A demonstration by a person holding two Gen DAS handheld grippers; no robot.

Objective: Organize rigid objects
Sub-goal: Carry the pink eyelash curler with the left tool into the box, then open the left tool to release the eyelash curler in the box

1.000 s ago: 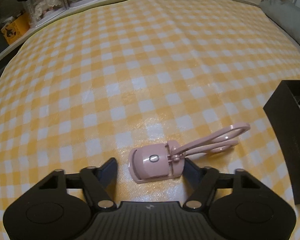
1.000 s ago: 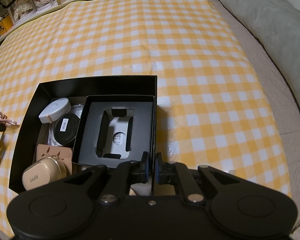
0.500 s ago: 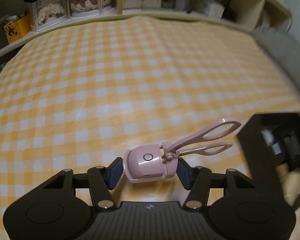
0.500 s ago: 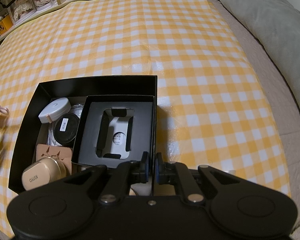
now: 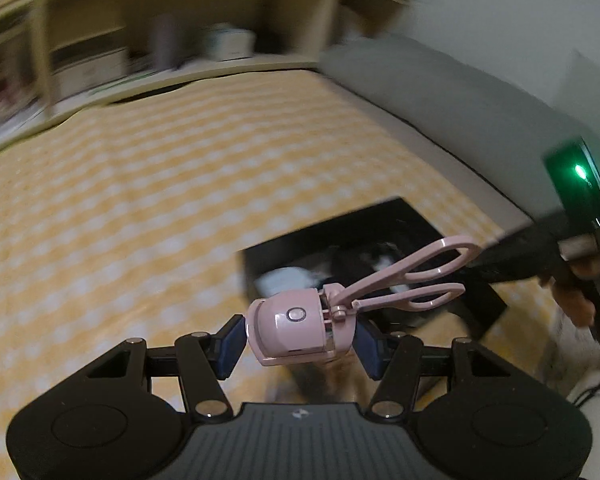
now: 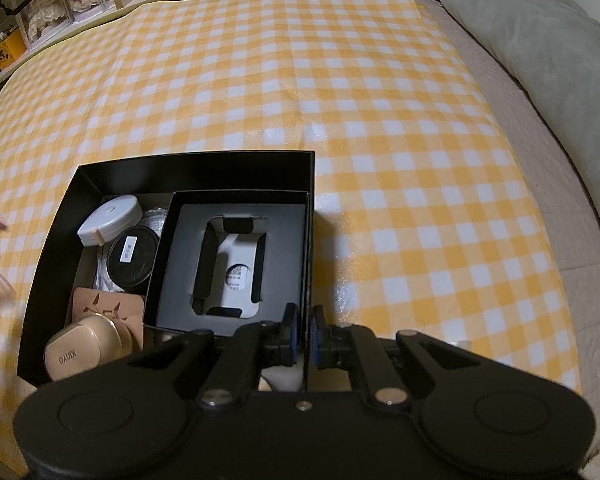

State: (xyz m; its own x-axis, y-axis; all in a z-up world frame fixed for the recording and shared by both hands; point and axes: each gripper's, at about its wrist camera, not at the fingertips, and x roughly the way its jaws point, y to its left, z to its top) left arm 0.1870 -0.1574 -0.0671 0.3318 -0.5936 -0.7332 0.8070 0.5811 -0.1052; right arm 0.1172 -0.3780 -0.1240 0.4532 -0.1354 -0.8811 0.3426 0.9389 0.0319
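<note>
A pink eyelash curler [image 5: 296, 328] hangs in the air with my left gripper [image 5: 300, 340] shut on its head, its handle loops pointing right. Below and beyond it lies the open black box [image 5: 340, 236], blurred. In the right wrist view the black box [image 6: 192, 166] sits on the yellow checked cloth [image 6: 300, 80]. My right gripper [image 6: 305, 336] is shut on the box's right wall near its front corner. Inside are a smaller grey-lined box [image 6: 172, 280], a white case [image 6: 110, 220], a black round tin [image 6: 132, 256], a cork piece [image 6: 108, 304] and a gold case [image 6: 84, 348].
A grey pillow [image 6: 540, 60] lies along the right side of the cloth. Shelves with boxes and clear cases [image 6: 60, 12] stand at the far edge. A hand [image 5: 572, 300] and a dark device with a green light [image 5: 580, 184] show at the right of the left wrist view.
My left gripper closed on the curler, lifted it off the cloth and swung right toward the black box. The right gripper has kept its hold on the box wall.
</note>
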